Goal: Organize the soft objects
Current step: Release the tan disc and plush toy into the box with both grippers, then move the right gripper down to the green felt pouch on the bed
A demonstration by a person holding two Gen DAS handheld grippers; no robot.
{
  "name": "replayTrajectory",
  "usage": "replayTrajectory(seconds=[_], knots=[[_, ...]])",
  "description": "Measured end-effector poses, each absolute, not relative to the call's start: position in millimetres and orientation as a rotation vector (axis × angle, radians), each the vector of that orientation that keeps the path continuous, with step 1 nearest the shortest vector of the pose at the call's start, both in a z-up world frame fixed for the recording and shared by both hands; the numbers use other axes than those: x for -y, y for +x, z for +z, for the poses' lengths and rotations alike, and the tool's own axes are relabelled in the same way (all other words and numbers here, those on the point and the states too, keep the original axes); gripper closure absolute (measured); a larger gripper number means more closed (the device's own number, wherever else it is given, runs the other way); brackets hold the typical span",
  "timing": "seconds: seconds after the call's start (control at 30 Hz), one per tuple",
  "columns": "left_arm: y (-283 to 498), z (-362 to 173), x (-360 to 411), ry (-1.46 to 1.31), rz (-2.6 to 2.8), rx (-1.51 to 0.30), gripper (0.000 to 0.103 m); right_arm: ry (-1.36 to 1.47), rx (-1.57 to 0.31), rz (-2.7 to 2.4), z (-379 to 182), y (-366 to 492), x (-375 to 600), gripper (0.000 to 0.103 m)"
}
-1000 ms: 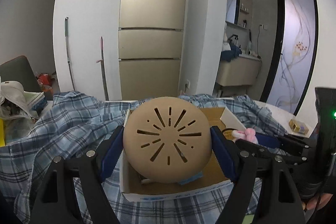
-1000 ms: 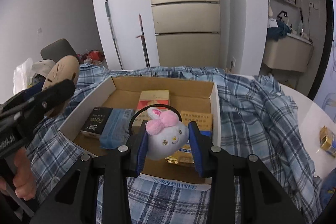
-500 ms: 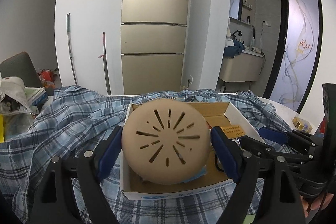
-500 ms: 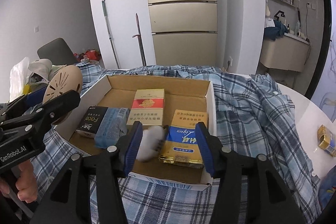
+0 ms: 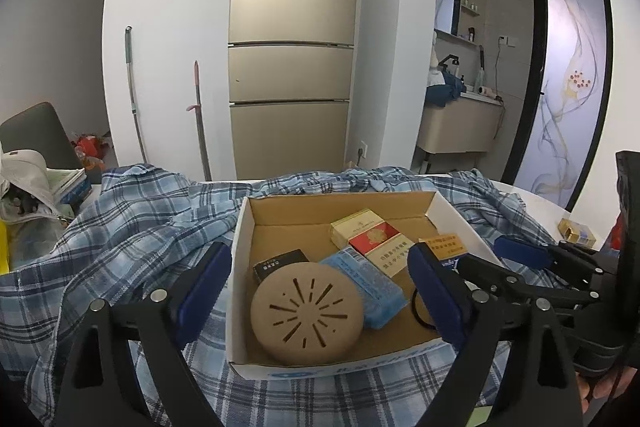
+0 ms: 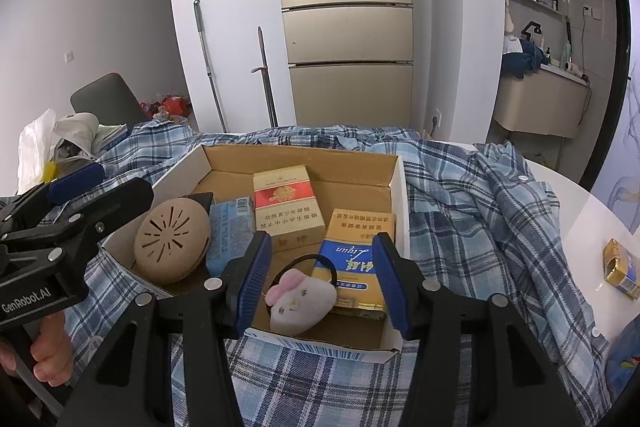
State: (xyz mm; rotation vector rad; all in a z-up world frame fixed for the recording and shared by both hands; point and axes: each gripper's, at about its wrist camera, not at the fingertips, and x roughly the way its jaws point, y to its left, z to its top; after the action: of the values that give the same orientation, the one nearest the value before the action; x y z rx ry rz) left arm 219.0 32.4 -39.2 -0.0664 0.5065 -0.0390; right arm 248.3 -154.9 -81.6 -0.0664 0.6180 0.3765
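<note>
A round tan squishy bun (image 5: 307,313) with slit marks lies in the front left of the cardboard box (image 5: 238,259); it also shows in the right wrist view (image 6: 173,245). My left gripper (image 5: 320,293) is open above it, its pads wide apart. A white plush bunny with pink ears (image 6: 301,301) on a black hair band lies in the box's (image 6: 403,203) front. My right gripper (image 6: 318,279) is open around it without touching. The left gripper's fingers (image 6: 86,201) show at the left of the right wrist view.
The box also holds a red-and-gold carton (image 6: 287,209), a blue-and-gold carton (image 6: 356,259), a light blue pack (image 5: 366,287) and a black pack (image 5: 280,263). It rests on a blue plaid shirt (image 6: 472,203). A small gold box (image 6: 622,267) sits on the white table at right.
Both grippers have opened. The tan bun dropped from my left gripper into the box. The plush bunny dropped from my right gripper into the box's front.
</note>
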Motion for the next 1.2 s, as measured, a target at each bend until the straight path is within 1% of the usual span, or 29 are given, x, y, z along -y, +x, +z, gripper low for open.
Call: replayTrajectory(seconds=[0.33, 0.43, 0.53, 0.7, 0.87, 1.03, 1.2], knots=[[212.7, -27.4, -38.3, -0.071, 0.02, -0.458, 0.012, -0.074, -0.602, 0.371, -76.9, 246.8, 155.1, 0.052], [202.0, -11.8, -35.0, -0.019, 0.066, -0.381, 0.012, -0.029, -0.599, 0.373, -67.5, 245.9, 158.6, 0.051], [190.3, 6.4, -30.7, -0.03, 0.039, -0.349, 0.012, 0.003, -0.592, 0.372, -54.2, 243.4, 162.5, 0.051], [173.6, 31.9, -11.8, 0.023, 0.054, -0.364, 0.012, -0.024, -0.599, 0.325, -28.8, 233.2, 165.0, 0.051], [132.9, 50.1, -11.3, 0.013, 0.04, -0.352, 0.012, -0.074, -0.681, 0.292, -14.7, 209.8, 164.4, 0.051], [91.6, 44.2, -25.1, -0.01, 0.018, -0.366, 0.012, -0.145, -0.741, 0.276, -17.8, 177.4, 161.3, 0.051], [61.5, 25.3, -35.7, -0.021, -0.024, -0.382, 0.012, -0.097, -0.835, 0.327, -31.2, 156.9, 164.4, 0.051]])
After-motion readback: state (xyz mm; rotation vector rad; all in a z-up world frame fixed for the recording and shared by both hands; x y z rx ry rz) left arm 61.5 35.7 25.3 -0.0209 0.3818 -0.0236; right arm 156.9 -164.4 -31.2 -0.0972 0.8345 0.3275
